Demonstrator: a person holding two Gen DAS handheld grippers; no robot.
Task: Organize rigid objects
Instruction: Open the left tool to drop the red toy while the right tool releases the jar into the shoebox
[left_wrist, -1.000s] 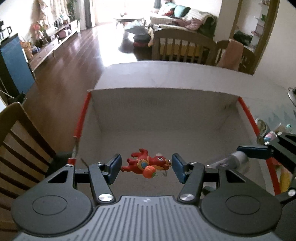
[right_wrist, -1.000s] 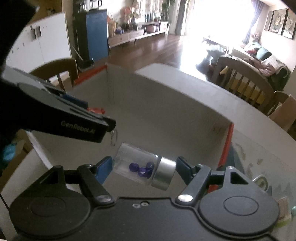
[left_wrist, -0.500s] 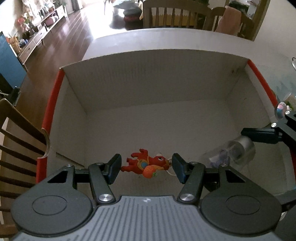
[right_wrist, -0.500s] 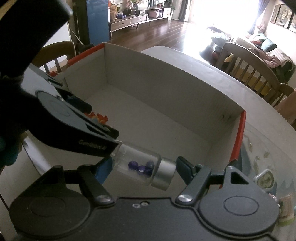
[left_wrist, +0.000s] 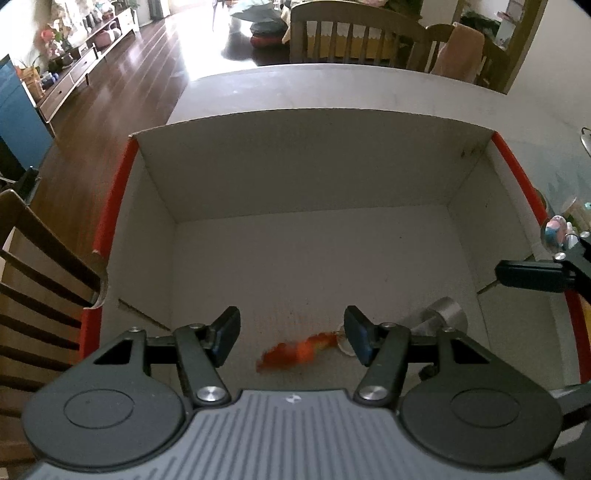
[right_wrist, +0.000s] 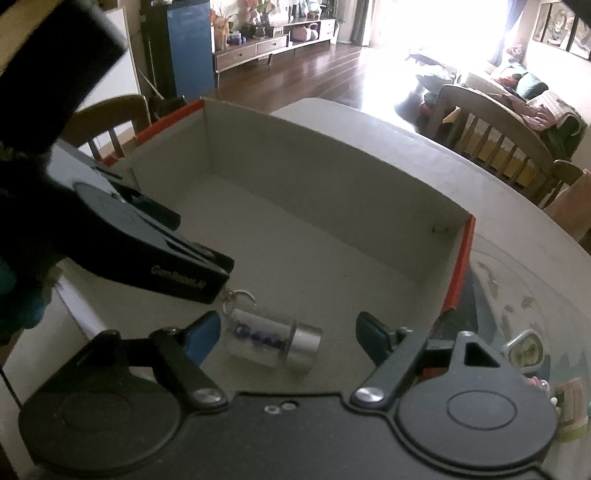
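A cardboard box (left_wrist: 155, 206) with red edges stands open under both grippers. The red toy figure (left_wrist: 295, 354), blurred, is down on the box floor, just below my left gripper (left_wrist: 291, 334), whose pads stand apart and touch nothing. A clear jar (right_wrist: 266, 338) with blue beads and a silver cap lies on its side on the box floor (right_wrist: 332, 266). My right gripper (right_wrist: 288, 336) hangs over it with its jaws opening; the jar is between them but loose. The jar's cap (left_wrist: 445, 317) also shows in the left wrist view.
The box sits on a pale table (left_wrist: 332, 88). Small trinkets (right_wrist: 524, 347) lie on the table right of the box. A slatted wooden chair (left_wrist: 37, 280) stands at the left, more chairs (left_wrist: 354, 33) beyond the table's far edge.
The red toy left my left gripper's pads and dropped to the box floor. The jar slipped out of the right gripper's widening jaws onto the floor.
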